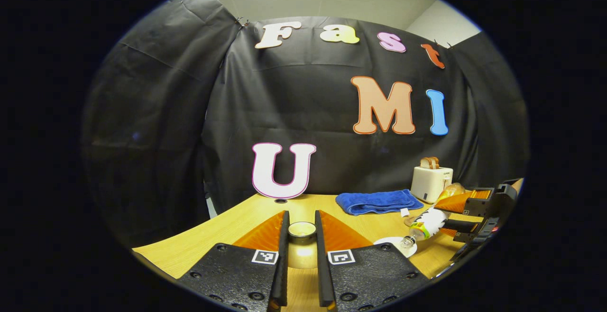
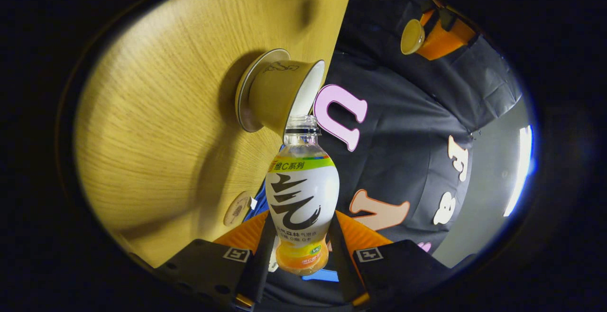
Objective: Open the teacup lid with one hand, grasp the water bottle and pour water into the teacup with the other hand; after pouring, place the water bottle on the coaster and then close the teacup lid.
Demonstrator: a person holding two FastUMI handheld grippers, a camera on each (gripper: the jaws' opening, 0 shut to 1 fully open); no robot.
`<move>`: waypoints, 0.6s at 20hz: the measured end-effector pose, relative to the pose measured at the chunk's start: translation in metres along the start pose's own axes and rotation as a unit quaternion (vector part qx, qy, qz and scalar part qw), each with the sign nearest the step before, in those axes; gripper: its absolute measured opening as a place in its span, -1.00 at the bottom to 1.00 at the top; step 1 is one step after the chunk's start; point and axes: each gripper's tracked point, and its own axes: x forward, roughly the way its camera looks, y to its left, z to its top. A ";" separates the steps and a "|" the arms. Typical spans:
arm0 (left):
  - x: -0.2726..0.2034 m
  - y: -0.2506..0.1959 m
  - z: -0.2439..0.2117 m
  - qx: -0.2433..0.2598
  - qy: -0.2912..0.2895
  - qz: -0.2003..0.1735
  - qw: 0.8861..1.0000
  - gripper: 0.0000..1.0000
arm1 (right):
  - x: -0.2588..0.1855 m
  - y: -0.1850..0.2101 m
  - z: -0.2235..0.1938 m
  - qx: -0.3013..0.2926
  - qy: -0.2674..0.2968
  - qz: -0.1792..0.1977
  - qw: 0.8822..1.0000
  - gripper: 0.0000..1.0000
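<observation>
In the left gripper view we see our left gripper [image 1: 302, 238] raised above the table [image 1: 223, 229], its jaws clamped on the teacup lid [image 1: 302, 231], which sits between the two fingers. Off to the right, the right gripper [image 1: 467, 219] holds the water bottle [image 1: 424, 226] tipped over, mouth down toward the white rim of the teacup [image 1: 396, 245]. Behind them lie a folded blue towel [image 1: 378, 201] and a white toaster [image 1: 430, 183] with bread in its slot, both near the back edge of the table and clear of the pouring.

In the right gripper view our jaws are clamped on the bottle's lower body, and its open, capless mouth sits just at the cup's rim. The cup stands on a saucer [image 2: 244, 94]. A round coaster [image 2: 237, 208] lies on the wood nearer to us, beside the towel's blue corner. The table is pale wood grain; black cloth walls the booth, with a lit ceiling above.
</observation>
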 end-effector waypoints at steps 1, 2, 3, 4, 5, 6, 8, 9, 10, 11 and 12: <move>0.000 0.000 -0.001 0.000 0.000 0.000 1.000 -0.54 | 0.000 0.002 -0.001 0.022 0.002 0.005 1.000 0.31; 0.001 -0.001 -0.002 -0.001 0.002 0.000 1.000 -0.54 | -0.002 0.004 0.000 0.043 0.003 0.008 0.999 0.32; 0.001 -0.001 -0.003 -0.001 0.003 0.000 1.000 -0.54 | -0.002 0.006 0.001 0.060 0.003 0.010 0.998 0.32; 0.000 -0.001 -0.003 -0.001 0.003 0.000 1.000 -0.54 | -0.004 0.008 0.002 0.075 0.003 0.013 0.997 0.32; 0.001 -0.001 -0.003 -0.002 0.003 0.000 1.000 -0.54 | -0.005 0.009 0.003 0.093 0.004 0.016 0.996 0.31; 0.001 0.000 -0.003 -0.002 0.004 0.000 1.000 -0.54 | -0.006 0.011 0.003 0.114 0.005 0.021 0.993 0.31; 0.001 0.000 -0.003 -0.002 0.003 0.001 1.000 -0.54 | -0.007 0.015 0.005 0.168 0.008 0.036 0.985 0.33; 0.001 -0.001 -0.003 -0.002 0.003 0.000 1.000 -0.54 | -0.008 0.017 0.006 0.199 0.009 0.043 0.979 0.34; 0.001 -0.001 -0.003 -0.003 0.004 -0.001 1.000 -0.54 | -0.009 0.019 0.008 0.234 0.010 0.052 0.971 0.31; 0.001 -0.003 -0.005 -0.004 0.004 -0.002 1.000 -0.54 | -0.009 0.020 0.011 0.272 0.009 0.062 0.960 0.29; 0.001 -0.003 -0.005 -0.005 0.005 -0.003 1.000 -0.54 | -0.007 0.018 0.014 0.309 0.009 0.067 0.949 0.32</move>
